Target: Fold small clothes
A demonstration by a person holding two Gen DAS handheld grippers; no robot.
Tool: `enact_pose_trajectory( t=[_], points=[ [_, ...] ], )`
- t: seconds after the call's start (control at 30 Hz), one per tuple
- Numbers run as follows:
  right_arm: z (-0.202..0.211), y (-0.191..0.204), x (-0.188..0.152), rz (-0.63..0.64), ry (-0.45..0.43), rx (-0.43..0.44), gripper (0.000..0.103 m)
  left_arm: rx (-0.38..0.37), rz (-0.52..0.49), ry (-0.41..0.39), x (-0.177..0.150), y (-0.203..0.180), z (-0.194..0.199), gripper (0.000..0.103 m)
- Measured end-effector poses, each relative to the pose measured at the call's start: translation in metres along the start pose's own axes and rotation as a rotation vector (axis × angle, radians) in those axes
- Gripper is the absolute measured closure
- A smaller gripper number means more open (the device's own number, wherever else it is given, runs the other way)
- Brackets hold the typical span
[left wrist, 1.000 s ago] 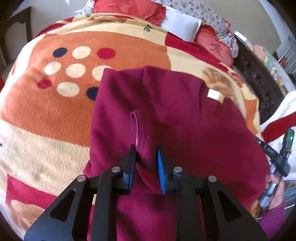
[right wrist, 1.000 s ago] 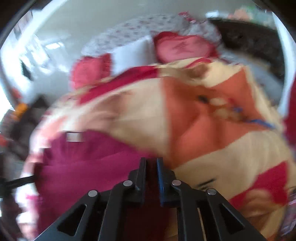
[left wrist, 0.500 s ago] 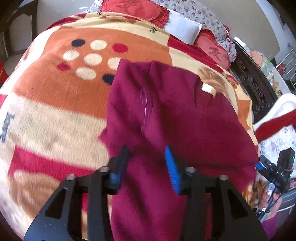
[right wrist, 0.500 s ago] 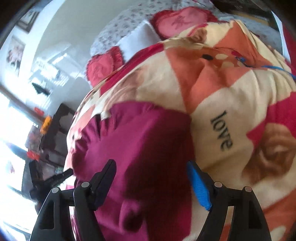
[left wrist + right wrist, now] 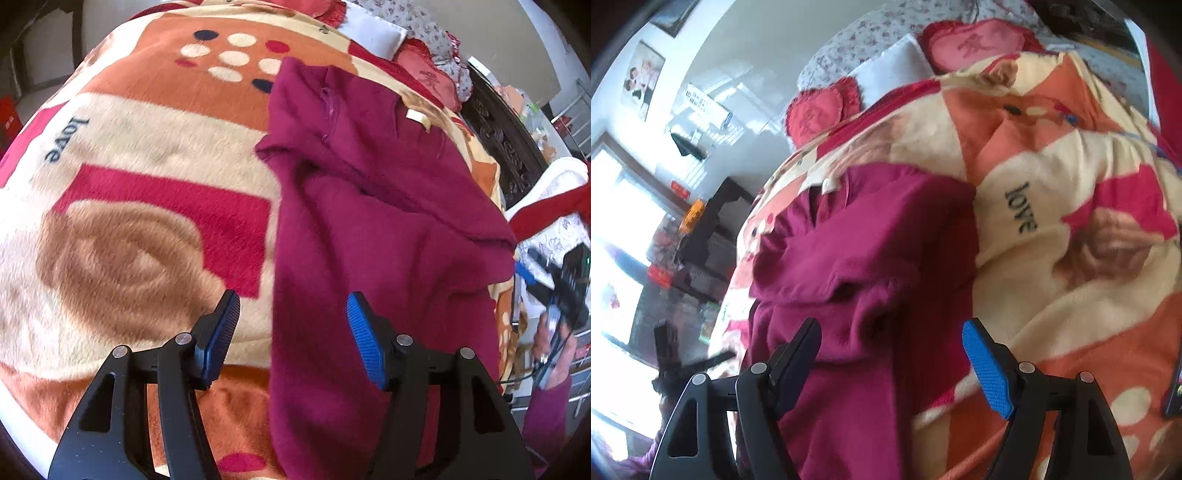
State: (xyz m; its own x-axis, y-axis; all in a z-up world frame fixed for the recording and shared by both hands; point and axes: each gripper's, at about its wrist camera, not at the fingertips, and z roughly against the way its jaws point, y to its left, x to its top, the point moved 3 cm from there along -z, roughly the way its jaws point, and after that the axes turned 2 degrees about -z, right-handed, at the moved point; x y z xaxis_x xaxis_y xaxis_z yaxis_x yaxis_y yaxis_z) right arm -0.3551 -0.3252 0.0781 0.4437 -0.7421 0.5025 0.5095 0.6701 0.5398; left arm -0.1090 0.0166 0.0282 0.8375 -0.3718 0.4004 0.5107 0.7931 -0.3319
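A dark magenta garment [image 5: 369,229] lies partly folded on a patterned fleece blanket [image 5: 147,155] covering a bed. A small cream label [image 5: 417,117] shows near its far end. My left gripper [image 5: 291,332] is open and empty, held above the garment's left edge near its near end. In the right wrist view the same garment [image 5: 871,258] lies bunched, with a folded layer on top. My right gripper [image 5: 890,362] is open and empty above the garment's near part. The other gripper [image 5: 557,291] shows at the right edge of the left wrist view.
Red heart-shaped cushions [image 5: 971,44] and a white pillow [image 5: 890,70] lie at the head of the bed. A dark carved wooden headboard [image 5: 502,140] stands on the right. A dark cabinet [image 5: 713,229] and bright windows lie beyond the bed's left side.
Both grippers opened, let go of the garment and drew back toward its near end. The folded layer now lies on the garment.
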Motion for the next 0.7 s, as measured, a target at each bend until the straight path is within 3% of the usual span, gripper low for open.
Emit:
enact_pose_trajectory(
  t=[0.07,0.13,0.33,0.4,0.43,0.47,0.53,0.7],
  points=[
    [-0.010,-0.007,0.018,-0.053,-0.043,0.019,0.017,-0.017,0.027,-0.005,-0.002,0.003,0.001,0.042],
    [-0.032,-0.015,0.035,-0.098,-0.046,0.024,0.015,-0.039,0.048,-0.010,-0.002,0.004,0.003,0.042],
    [-0.112,-0.032,0.058,-0.204,0.091,0.004,0.015,-0.046,0.037,-0.005,0.004,-0.001,0.000,0.042],
    [-0.110,-0.025,0.060,-0.140,0.043,-0.061,0.032,-0.045,0.047,0.007,0.007,0.001,-0.005,0.042],
    [-0.105,-0.014,0.063,-0.044,0.010,-0.102,0.054,-0.045,0.051,0.010,0.008,0.002,-0.007,0.042],
    [-0.101,-0.007,0.064,0.015,-0.004,-0.119,0.070,-0.046,0.058,0.014,0.010,0.003,-0.009,0.042],
    [-0.088,0.010,0.069,0.156,-0.046,-0.181,0.085,-0.047,0.062,0.016,0.013,0.003,-0.011,0.042],
    [-0.074,0.042,0.086,0.414,-0.187,-0.285,0.088,-0.054,0.073,-0.002,0.015,0.001,-0.010,0.042]
  ],
)
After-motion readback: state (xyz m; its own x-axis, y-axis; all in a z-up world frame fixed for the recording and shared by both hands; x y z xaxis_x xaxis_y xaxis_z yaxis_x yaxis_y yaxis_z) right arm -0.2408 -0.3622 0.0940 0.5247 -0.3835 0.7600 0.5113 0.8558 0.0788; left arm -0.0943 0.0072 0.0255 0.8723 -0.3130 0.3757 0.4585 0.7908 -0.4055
